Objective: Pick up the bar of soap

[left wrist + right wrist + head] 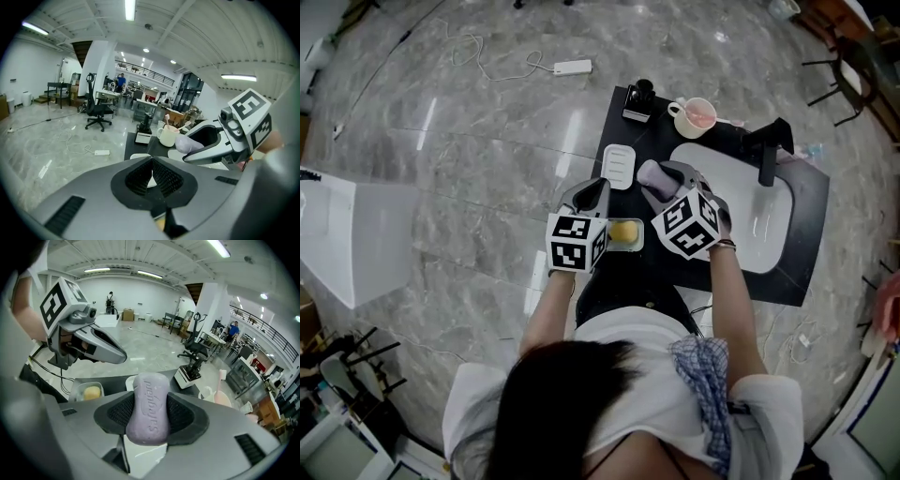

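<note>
Soap bar (149, 401) sits upright between the pads (182, 414) of the right gripper (151, 417). It is clamped across its narrow width and is clear of the table. The bar is lilac and rounded at the corners, with a smooth waxy face and embossed lettering; the pads are black ribbed rubber. For the lift, judging from this grip, apply even pressure, since a waxy bar can squirt out from hard ribs. Raise it straight, without tilting.

Left gripper (151, 174) carries nothing. Its jaws are closed together, and it hangs beside the right one.

Below, a small clear tray (75, 389) holds a yellow rounded block (92, 392). Beyond it, a white rectangular soap dish (619, 166) and a pale mug (697, 116) rest on the black mat (811, 192). Farther out lies the glossy, veined stone floor (469, 141).
</note>
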{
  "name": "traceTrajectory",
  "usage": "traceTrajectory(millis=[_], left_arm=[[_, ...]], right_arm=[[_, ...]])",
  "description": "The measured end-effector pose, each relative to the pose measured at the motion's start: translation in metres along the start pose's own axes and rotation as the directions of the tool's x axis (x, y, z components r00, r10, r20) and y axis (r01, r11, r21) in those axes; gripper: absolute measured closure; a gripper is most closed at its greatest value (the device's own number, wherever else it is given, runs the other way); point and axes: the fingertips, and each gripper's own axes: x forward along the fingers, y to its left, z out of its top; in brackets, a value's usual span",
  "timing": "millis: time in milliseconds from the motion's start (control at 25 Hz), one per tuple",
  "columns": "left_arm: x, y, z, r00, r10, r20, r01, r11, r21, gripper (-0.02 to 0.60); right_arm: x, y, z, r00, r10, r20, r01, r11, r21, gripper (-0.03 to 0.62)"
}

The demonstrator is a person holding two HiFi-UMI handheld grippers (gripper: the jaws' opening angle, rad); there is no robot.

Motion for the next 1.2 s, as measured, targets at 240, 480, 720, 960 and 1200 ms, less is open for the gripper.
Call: traceTrajectory(millis=[240,480,720,960,1200], left_arm=[[0.009,-0.031,0.006,0.996,-0.090,0.001,0.090,0.996,0.029,0.569],[0.019,-0.057,0.011,0.988,-0.152,-0.010,0.152,0.987,0.050,0.569],[0.029,-0.089,0.020,0.981,-0.192,-0.002,0.191,0.977,0.097,0.569],[0.037,-0.126,0.018,0.976,-0.216,-0.017,0.217,0.967,0.137,0.569],[0.047,-0.169,0.016,0.972,-0.234,-0.021,0.234,0.960,0.153,0.569]], right_arm=[[-0.018,-0.005,-0.019,0.999,-0.053,-0.005,0.053,0.997,0.058,0.375],[-0.040,-0.015,-0.044,0.996,-0.089,-0.004,0.089,0.990,0.110,0.375],[-0.060,-0.027,-0.078,0.991,-0.132,-0.034,0.135,0.980,0.144,0.376],[-0.086,-0.043,-0.108,0.984,-0.177,-0.038,0.181,0.968,0.177,0.375],[-0.114,-0.052,-0.145,0.980,-0.194,-0.050,0.200,0.959,0.203,0.376]])
